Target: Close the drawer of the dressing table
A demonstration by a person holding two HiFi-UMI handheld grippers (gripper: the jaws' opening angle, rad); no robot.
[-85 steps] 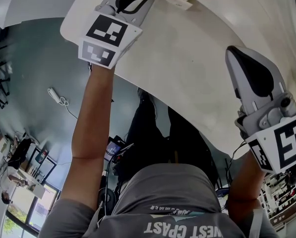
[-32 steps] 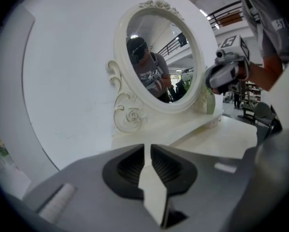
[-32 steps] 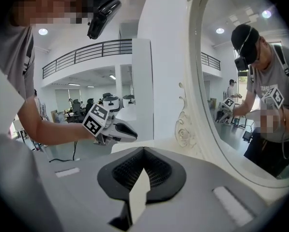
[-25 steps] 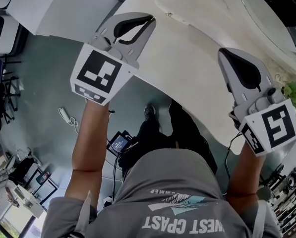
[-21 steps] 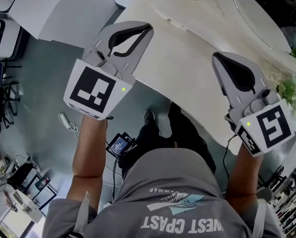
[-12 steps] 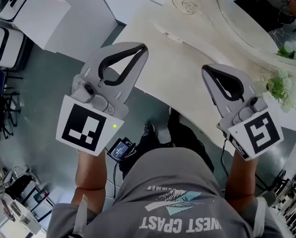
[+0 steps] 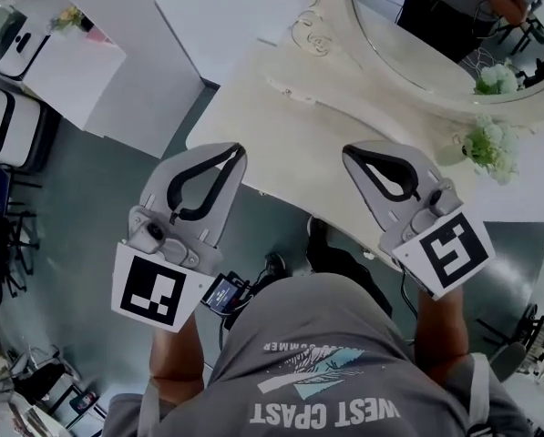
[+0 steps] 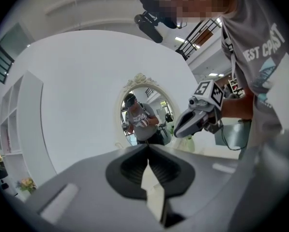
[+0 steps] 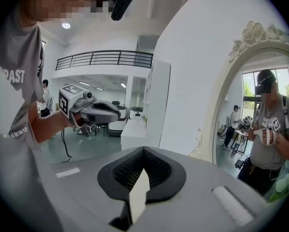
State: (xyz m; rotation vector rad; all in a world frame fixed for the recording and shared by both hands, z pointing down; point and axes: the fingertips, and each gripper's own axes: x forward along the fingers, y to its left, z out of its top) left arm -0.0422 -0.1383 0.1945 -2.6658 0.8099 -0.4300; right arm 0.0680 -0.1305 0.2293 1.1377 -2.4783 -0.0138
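The cream dressing table [image 7: 317, 121] lies below me in the head view, with its oval mirror [image 7: 436, 35] at the top right. Its drawer does not show in any view; the tabletop hides the front. My left gripper [image 7: 232, 151] hangs over the table's near edge, shut and empty. My right gripper [image 7: 353, 157] is level with it over the tabletop's near edge, also shut on nothing. In the left gripper view the shut left gripper [image 8: 147, 147] points at the mirror [image 8: 142, 112], beside the right gripper [image 8: 197, 117]. The right gripper [image 9: 143, 149] also faces the mirror [image 9: 260, 124].
A bunch of white flowers [image 7: 487, 144] stands on the table's right end under the mirror. A white cabinet [image 7: 117, 57] stands left of the table. Grey floor [image 7: 80, 198] lies on the left. The person's legs and shoes [image 7: 322, 248] are by the table's front edge.
Both grippers have drawn back from over the tabletop to its near edge, towards the person's body. The head view has risen, bringing the mirror and flowers into sight. Both jaws stayed shut.
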